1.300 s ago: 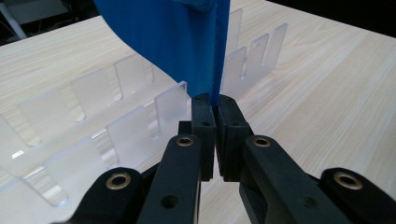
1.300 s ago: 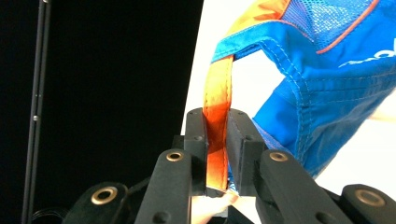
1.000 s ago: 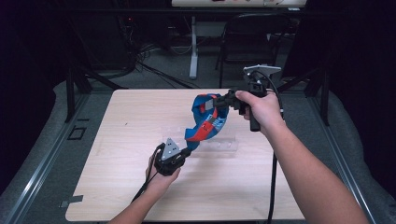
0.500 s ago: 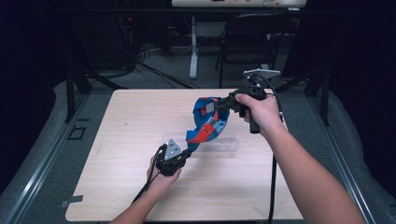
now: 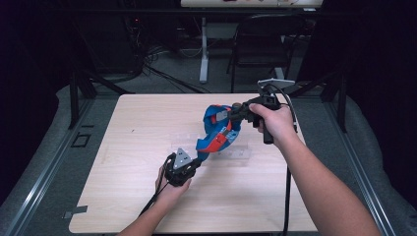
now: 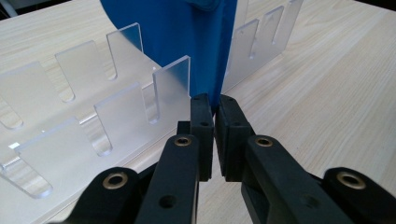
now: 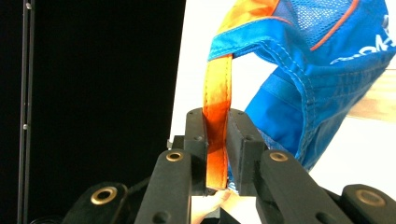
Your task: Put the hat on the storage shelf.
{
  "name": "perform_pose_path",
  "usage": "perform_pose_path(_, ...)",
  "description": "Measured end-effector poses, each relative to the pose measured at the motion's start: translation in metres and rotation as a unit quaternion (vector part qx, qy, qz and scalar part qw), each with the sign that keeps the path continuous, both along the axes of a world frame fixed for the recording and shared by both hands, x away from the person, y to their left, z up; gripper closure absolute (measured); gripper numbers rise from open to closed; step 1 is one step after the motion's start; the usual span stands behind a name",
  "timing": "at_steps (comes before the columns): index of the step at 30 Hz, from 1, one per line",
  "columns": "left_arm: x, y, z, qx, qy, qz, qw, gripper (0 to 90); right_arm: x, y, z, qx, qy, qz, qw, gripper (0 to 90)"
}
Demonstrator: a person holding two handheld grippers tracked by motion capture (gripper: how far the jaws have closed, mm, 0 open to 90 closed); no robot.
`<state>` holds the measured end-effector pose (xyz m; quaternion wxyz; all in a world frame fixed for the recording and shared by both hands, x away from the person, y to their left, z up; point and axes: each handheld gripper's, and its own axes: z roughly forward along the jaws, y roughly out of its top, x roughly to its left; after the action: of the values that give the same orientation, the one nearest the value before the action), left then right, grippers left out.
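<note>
A blue cap (image 5: 216,132) with orange and red trim hangs stretched between my two grippers above the table (image 5: 123,196). My left gripper (image 5: 198,159) is shut on the tip of its blue brim (image 6: 196,42), jaws pressed together (image 6: 215,106). My right gripper (image 5: 235,114), held higher at the back right, is shut on the cap's orange strap (image 7: 217,98), which runs down between its jaws (image 7: 216,140). The blue mesh crown (image 7: 322,70) hangs to the right in the right gripper view. A clear acrylic slotted rack (image 5: 237,153) lies on the table below the cap.
The rack's clear upright tabs (image 6: 119,70) stand just behind and beside the left jaws. The light wooden table has bare room on its left half (image 5: 142,128). A chair (image 5: 260,49) and a desk leg (image 5: 203,54) stand beyond the far edge, in the dark.
The right hand, with the strap in its gripper, has drifted slightly toward the near side. The left gripper has stayed in place on the brim.
</note>
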<state>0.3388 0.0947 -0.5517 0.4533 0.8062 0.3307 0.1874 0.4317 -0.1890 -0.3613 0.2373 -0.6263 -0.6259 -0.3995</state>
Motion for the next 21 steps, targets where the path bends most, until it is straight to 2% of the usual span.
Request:
perform_pose_path(5,-0.001,0.002,0.000,-0.002,0.004,0.004,1.0000,81.8,-0.001,-0.001,0.001,-0.003,-0.002,-0.005,1.0000,79.3)
perform_pose_path(7,-0.002,0.002,0.000,-0.007,0.004,0.005,1.0000,76.9,-0.002,-0.001,0.001,-0.005,-0.002,-0.011,0.9999,79.2)
perform_pose_path(9,-0.003,0.003,0.002,-0.007,0.001,0.003,1.0000,71.3,-0.002,-0.003,0.001,-0.006,-0.002,-0.006,1.0000,79.1)
perform_pose_path(14,-0.006,0.009,0.007,-0.016,0.008,0.002,0.9998,61.8,-0.003,-0.005,-0.001,-0.013,-0.003,-0.013,0.9998,78.6)
perform_pose_path(21,-0.015,0.022,0.014,-0.006,0.022,-0.002,0.9997,55.7,-0.004,-0.011,-0.002,-0.025,-0.003,-0.014,0.9996,78.3)
